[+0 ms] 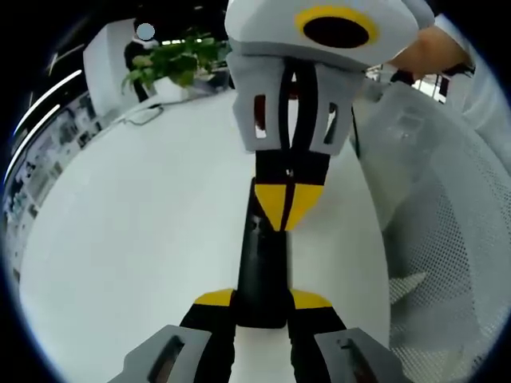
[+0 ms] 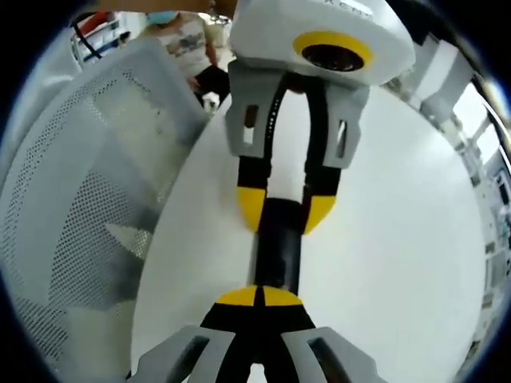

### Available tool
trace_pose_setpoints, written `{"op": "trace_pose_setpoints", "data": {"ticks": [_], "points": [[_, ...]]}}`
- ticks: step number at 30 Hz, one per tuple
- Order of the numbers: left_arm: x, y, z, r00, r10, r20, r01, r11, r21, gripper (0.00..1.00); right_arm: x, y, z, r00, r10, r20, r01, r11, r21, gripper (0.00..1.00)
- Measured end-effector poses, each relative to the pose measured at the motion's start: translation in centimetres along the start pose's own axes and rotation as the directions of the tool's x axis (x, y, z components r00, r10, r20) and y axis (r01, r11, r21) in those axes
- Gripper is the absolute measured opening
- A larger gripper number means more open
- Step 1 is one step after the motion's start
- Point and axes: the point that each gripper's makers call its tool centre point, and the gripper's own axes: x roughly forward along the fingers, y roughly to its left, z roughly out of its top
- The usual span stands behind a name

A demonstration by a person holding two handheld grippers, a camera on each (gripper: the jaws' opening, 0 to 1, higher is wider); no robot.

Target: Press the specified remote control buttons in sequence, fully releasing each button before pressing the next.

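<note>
White table [image 1: 144, 207] carried the black remote control [image 1: 262, 271], pinched at its near end by the spread left claw [image 1: 262, 307] to steady it, while the right claw [image 1: 287, 203], tips pressed together, was lowered onto its far end, apparently for a button press.

Bright, even light washes the white bench [image 1: 144, 215] nearly to glare; shadows beside it are faint, and fisheye distortion bends and softens everything near its edges.

The remote [image 1: 262, 271] is matt black plastic, the table [image 1: 144, 231] smooth glossy white, the chair [image 2: 72, 183] perforated grey mesh.
</note>
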Motion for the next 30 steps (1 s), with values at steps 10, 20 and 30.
{"op": "trace_pose_setpoints", "data": {"ticks": [10, 20, 30], "points": [[-0.1, -0.1, 0.0, 1.0, 0.004, -0.001, -0.004, 1.0, 0.001, 0.24, 0.0, 0.0, 0.0, 1.0, -0.005, -0.001, 0.005, 1.0, -0.002, 0.0], [-0.1, 0.0, 0.0, 1.0, 0.006, 0.008, -0.006, 1.0, 0.002, 0.24, -0.4, 0.1, 0.0, 1.0, -0.017, 0.014, 0.018, 1.0, -0.011, 0.0], [-0.1, -0.1, 0.0, 1.0, 0.007, 0.007, -0.007, 1.0, 0.002, 0.24, -2.2, -0.4, 0.7, 0.997, -0.067, 0.045, 0.067, 0.998, -0.011, 0.0]]}}
